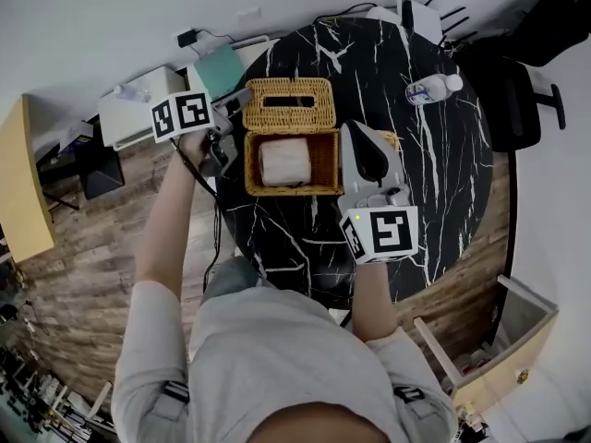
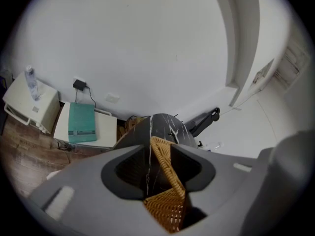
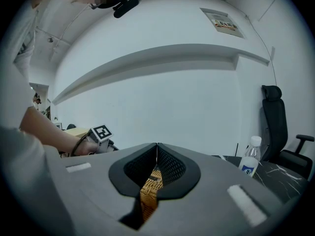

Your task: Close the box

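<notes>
Wood-plank floor (image 1: 102,275) at left, white wall beyond. A white cabinet (image 1: 125,118) stands against the wall, with a teal book (image 1: 219,70) on a low white stand just to its right. Centre: a round black marble table (image 1: 434,183) with white veining. A water bottle (image 1: 432,88) lies on the table's far right part; a black office chair (image 1: 517,100) is beside that edge.

The wicker box (image 1: 286,190) sits on the table's left half, open, with a white roll (image 1: 283,161) inside. Its lid (image 1: 288,104), woven with a slot in the middle, lies flat on the table, touching the box's far side.

Left gripper (image 2: 153,146) is at the lid's left end, released: jaws apart, a wicker edge standing between them, marble showing beside it. Right gripper (image 3: 156,144) is over the box's right wall, clenched: tips meet, and wicker shows through the gap below them.
</notes>
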A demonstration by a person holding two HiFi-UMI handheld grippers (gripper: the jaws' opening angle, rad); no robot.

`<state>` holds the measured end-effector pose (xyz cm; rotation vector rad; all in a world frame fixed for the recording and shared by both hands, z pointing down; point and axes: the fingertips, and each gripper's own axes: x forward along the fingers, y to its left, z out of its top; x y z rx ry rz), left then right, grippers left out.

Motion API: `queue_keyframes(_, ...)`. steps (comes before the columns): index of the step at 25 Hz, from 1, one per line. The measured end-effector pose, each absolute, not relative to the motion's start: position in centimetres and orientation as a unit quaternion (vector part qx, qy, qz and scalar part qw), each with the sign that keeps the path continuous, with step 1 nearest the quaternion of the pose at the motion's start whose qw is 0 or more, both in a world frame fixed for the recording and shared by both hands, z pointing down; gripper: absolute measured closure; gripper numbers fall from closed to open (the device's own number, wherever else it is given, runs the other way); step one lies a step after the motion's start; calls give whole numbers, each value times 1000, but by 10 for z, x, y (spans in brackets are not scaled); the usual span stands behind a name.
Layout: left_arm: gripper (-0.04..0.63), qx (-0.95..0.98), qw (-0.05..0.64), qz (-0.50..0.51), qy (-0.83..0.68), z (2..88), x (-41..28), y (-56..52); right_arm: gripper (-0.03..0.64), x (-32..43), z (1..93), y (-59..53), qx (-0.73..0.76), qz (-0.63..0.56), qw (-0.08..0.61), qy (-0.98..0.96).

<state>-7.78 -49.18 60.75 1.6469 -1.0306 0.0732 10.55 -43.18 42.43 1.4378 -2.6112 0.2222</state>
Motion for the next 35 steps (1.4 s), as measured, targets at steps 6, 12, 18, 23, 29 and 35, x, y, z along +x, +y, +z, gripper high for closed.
queue_keyframes(6, 425, 681, 598, -7, -423, 616, -74, -496, 612, 107, 428, -433, 478, 75, 79, -871)
queue_keyframes(12, 437, 689, 586, -17, -426, 606, -75, -501, 612, 110, 429, -433, 482, 75, 78, -869)
queue_keyframes(18, 448, 726, 532, -15, -435, 575, -75, -507, 612, 109, 426, -432, 483, 73, 72, -870)
queue_keyframes(23, 454, 762, 470, 16, -445, 548, -75, -504, 612, 109, 420, -428, 485, 67, 65, -869)
queue_keyframes(29, 457, 790, 405, 40, -458, 523, -77, -495, 612, 113, 408, -421, 493, 57, 57, -866)
queue_keyframes(35, 457, 816, 351, 58, -456, 497, -72, -480, 612, 112, 391, -406, 499, 42, 50, -864)
